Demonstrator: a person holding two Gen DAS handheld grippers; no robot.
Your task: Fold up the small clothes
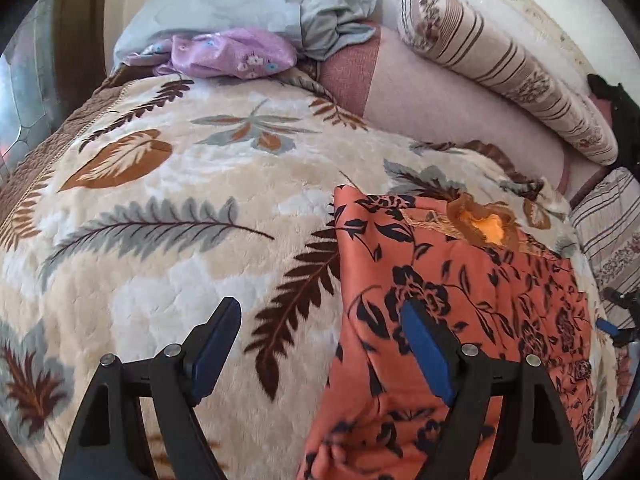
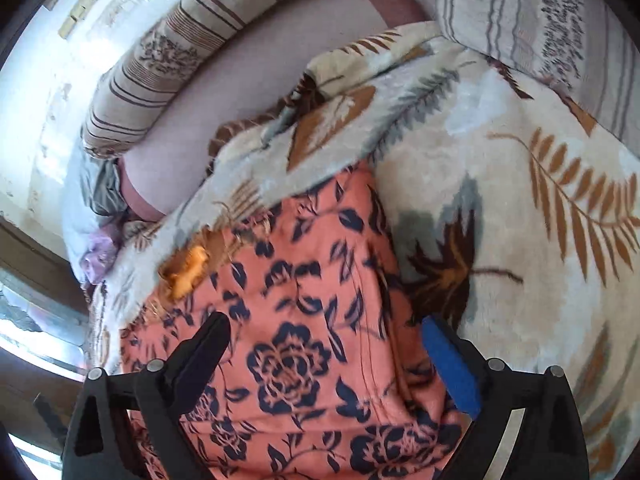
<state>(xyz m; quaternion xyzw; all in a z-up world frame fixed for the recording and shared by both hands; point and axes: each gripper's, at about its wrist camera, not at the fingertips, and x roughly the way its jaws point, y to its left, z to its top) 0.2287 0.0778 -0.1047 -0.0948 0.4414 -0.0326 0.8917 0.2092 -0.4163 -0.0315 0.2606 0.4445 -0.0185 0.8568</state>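
Observation:
An orange garment with dark floral print (image 1: 460, 300) lies spread on a cream leaf-patterned blanket (image 1: 180, 208). It has a lace neckline with a yellow-orange patch (image 1: 490, 228) at its far end. My left gripper (image 1: 320, 316) is open and hovers over the garment's left edge, one finger above the blanket and one above the cloth. In the right wrist view the garment (image 2: 304, 320) fills the centre. My right gripper (image 2: 326, 332) is open just above it, with its fingers on either side of the cloth. Neither holds anything.
A purple floral cloth (image 1: 232, 54) and a grey-blue garment (image 1: 332, 20) lie bunched at the far end of the bed. A striped bolster (image 1: 500, 64) rests on a pink cushion (image 1: 440, 108) by the wall. A striped pillow (image 2: 532, 12) lies at the right.

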